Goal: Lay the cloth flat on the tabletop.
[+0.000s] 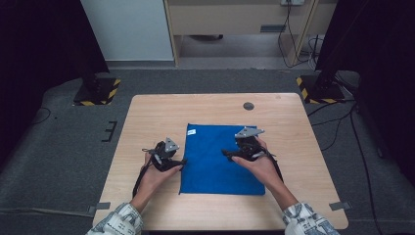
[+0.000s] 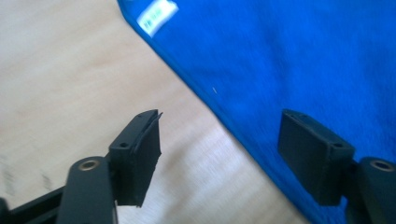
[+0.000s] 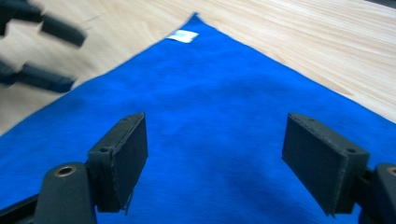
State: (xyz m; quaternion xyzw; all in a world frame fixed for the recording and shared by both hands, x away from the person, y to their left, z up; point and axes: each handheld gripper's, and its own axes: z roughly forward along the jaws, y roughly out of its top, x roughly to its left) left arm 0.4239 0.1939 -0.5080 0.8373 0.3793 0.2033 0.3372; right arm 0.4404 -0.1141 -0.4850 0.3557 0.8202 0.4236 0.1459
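A blue cloth (image 1: 215, 156) lies flat on the wooden table (image 1: 156, 112), with a white label (image 1: 191, 131) near its far left corner. My left gripper (image 1: 182, 164) sits at the cloth's left edge. In the left gripper view its jaws (image 2: 219, 149) stand open astride that edge, one over bare wood and one over the cloth (image 2: 289, 60), with the label (image 2: 158, 17) ahead. My right gripper (image 1: 226, 154) hovers over the cloth's right half. Its jaws (image 3: 215, 154) are open with nothing between them, above the cloth (image 3: 210, 93). The left gripper (image 3: 46, 46) appears blurred beyond the cloth's edge.
A small dark round hole (image 1: 248, 105) marks the table's far side. Two stands with yellow-and-black striped bases (image 1: 95, 90) (image 1: 318, 88) rest on the grey floor beyond the far corners, with cables (image 1: 337, 122) trailing at the right.
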